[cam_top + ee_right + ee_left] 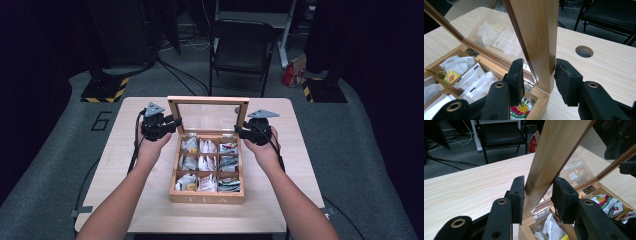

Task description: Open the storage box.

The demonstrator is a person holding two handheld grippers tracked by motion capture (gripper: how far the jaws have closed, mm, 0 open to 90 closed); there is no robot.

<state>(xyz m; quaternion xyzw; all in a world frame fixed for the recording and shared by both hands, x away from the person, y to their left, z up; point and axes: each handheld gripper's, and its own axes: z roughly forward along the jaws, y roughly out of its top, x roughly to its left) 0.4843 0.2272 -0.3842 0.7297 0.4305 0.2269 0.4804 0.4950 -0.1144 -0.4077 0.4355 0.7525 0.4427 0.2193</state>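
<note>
A wooden tea box point(206, 197) stands in the middle of the table, its compartments holding several tea bags point(207, 162). Its glass-paned lid point(208, 100) stands raised upright at the back. My left gripper point(175, 121) is at the lid's left side rail. In the left gripper view the gripper point(537, 192) has both pads against that wooden rail point(549, 152). My right gripper point(239, 131) is at the lid's right side rail. In the right gripper view the gripper point(539, 75) has the rail point(539, 30) between its pads, just above the hinge.
The light wooden table point(135, 150) has a round cable hole point(584, 51) to the right of the box. Behind the table stand a black folding chair point(242, 47), a red bag point(292, 75) and a stand base with yellow-black stripes point(106, 89).
</note>
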